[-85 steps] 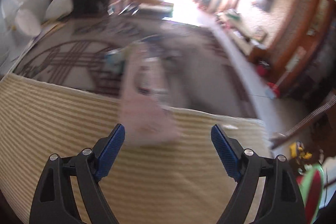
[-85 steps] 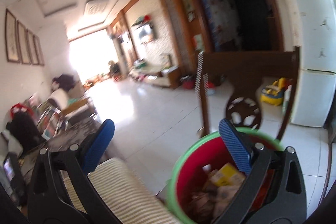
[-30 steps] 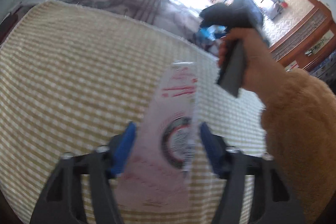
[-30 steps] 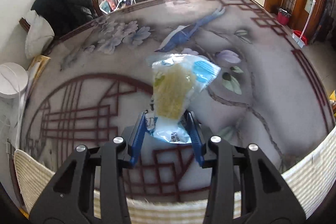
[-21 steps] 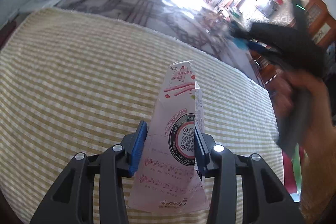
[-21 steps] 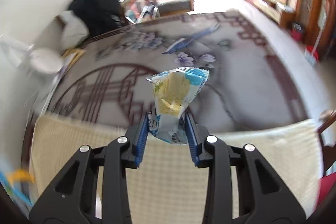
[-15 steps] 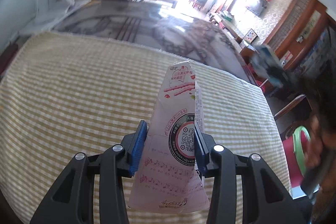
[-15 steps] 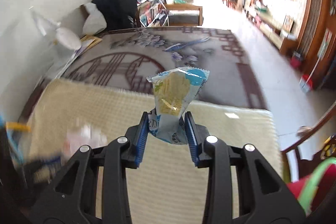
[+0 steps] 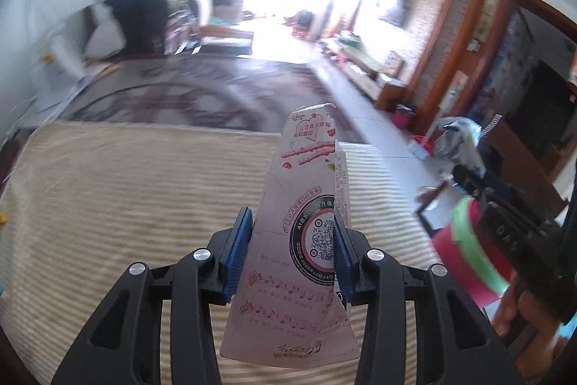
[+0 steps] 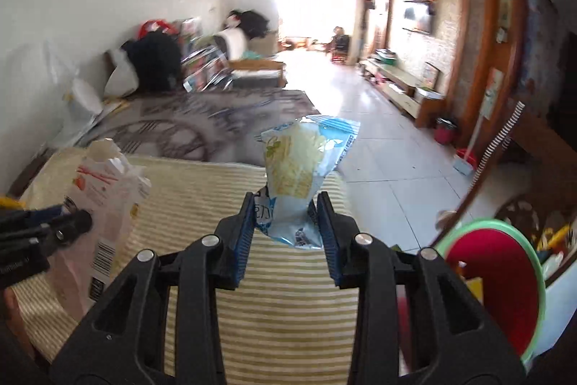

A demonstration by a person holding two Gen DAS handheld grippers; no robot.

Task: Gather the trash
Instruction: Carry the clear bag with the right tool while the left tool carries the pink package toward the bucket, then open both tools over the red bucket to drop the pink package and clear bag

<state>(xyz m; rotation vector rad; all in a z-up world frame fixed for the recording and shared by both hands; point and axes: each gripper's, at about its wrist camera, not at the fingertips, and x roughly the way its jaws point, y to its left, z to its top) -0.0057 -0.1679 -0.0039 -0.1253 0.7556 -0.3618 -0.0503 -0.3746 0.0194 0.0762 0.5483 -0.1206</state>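
Observation:
A flattened pink-and-white carton with music notes and a round code mark stands upright between the blue pads of my left gripper, which is shut on it above the striped cloth. My right gripper is shut on a blue-and-white snack wrapper with pale yellow contents. The red bin with a green rim sits low at the right in the right wrist view and shows again as the bin in the left wrist view. The carton appears at the left in the right wrist view.
A yellow-and-white striped cloth covers the near table end; the patterned dark tabletop lies beyond. A wooden chair stands by the bin. Dark clothes, magazines and a white fan sit at the far left; tiled floor runs right.
Both grippers rose and swung right from the table toward the bin, carrying the carton and the wrapper. The bin has come into both views.

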